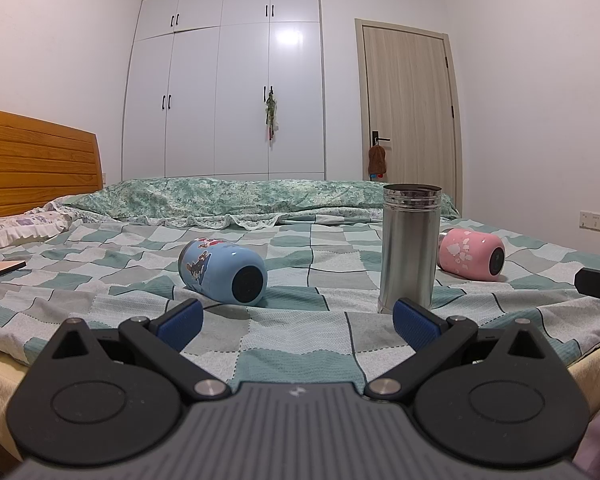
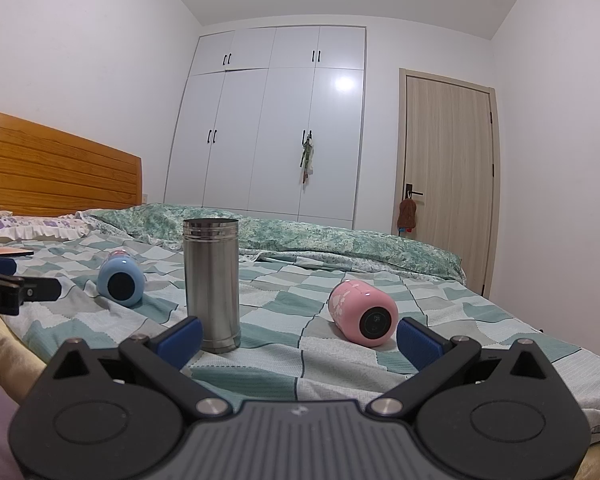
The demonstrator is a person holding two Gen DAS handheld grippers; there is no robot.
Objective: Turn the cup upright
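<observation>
Cups blue [image 1: 223, 271] and pink [image 2: 363, 312] lie on their sides on the bed [image 1: 292, 332], beyond the wide-open, empty left tool [image 1: 296, 322] and right tool [image 2: 299, 338].

Three cups rest on the bed [image 1: 260, 344]. The steel cup [image 1: 409, 246] stands upright at centre. The printed cup [image 1: 222, 272] lies on its side to its left, base toward the cameras. The flowered cup [image 1: 472, 254] lies on its side to the right, slightly behind the steel cup. A folded quilt [image 1: 240, 196] lies behind all three; wardrobe [image 1: 224, 92] and door [image 1: 408, 108] stand beyond.
</observation>
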